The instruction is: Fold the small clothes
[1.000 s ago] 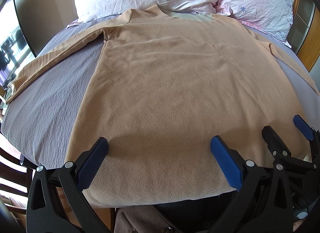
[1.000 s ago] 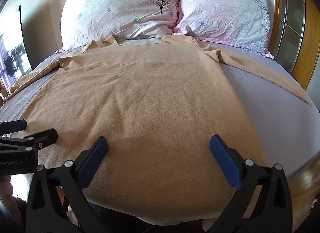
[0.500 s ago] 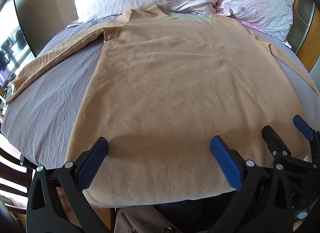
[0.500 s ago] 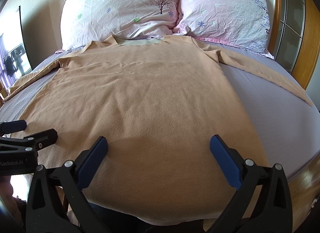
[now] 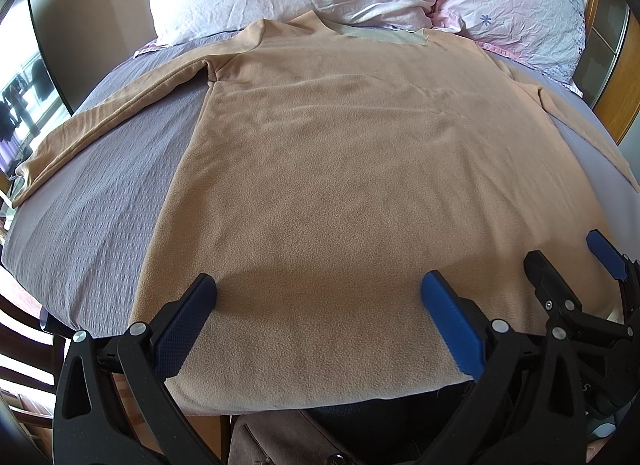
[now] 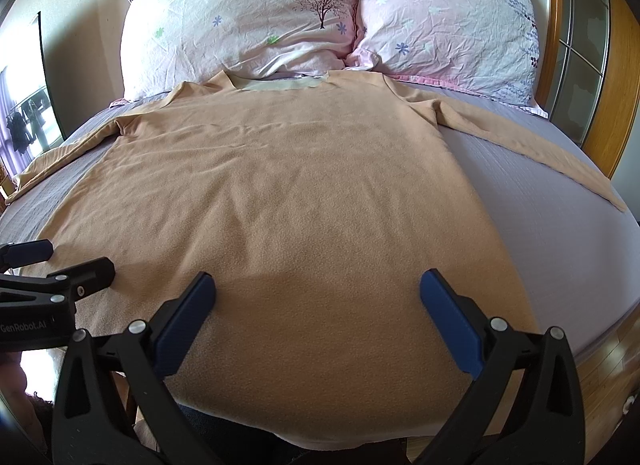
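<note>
Jaws of left gripper (image 5: pixel 318 321) and right gripper (image 6: pixel 318 321) wide over shirt (image 6: pixel 280 205) hem.

Bed: grey-lilac sheet (image 6: pixel 532 225), mid-frame
Pillows: two floral pillows (image 6: pixel 248 21), top centre
Headboard: wood with glass panels (image 6: pixel 580 45), upper right
Window: bright daylight (image 5: pixel 20 105), left edge
Floor: wood (image 6: pixel 612 365), lower right
</note>
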`<state>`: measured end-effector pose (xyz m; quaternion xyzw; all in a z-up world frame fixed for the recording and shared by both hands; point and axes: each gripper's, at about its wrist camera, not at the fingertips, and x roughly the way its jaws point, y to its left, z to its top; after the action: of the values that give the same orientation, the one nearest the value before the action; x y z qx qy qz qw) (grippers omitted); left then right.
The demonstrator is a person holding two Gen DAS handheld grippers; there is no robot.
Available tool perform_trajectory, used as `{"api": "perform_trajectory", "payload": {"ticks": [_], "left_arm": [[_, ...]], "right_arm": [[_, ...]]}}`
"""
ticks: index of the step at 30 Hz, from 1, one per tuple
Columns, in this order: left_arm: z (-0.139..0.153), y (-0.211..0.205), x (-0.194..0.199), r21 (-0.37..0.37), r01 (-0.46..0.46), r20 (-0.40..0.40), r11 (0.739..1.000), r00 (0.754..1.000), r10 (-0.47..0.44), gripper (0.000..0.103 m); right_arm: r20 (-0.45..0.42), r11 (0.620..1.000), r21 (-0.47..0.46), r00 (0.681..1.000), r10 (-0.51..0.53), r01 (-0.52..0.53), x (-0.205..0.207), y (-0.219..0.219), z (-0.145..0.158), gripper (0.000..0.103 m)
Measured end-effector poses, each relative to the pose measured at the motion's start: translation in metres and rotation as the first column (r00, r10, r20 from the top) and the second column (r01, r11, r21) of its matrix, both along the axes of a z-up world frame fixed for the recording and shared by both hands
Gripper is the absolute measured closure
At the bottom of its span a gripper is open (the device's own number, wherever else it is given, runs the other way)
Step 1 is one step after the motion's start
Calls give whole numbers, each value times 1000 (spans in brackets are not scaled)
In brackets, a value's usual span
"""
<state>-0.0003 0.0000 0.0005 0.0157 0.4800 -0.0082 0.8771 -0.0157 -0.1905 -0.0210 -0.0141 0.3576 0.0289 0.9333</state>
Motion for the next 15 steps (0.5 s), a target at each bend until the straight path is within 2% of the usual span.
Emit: {"api": "perform_trajectory", "payload": {"ticks": [11, 15], "left_arm": [[0, 0, -1, 0, 1, 4, 1000, 1000, -1, 1], [1, 0, 0, 1, 1, 8, 1000, 1000, -1, 1]], "right_arm": [[6, 1000, 0, 1000, 3, -3, 1, 1, 0, 2], [36, 1000, -1, 999, 21, -21, -2, -1, 1, 2]]}}
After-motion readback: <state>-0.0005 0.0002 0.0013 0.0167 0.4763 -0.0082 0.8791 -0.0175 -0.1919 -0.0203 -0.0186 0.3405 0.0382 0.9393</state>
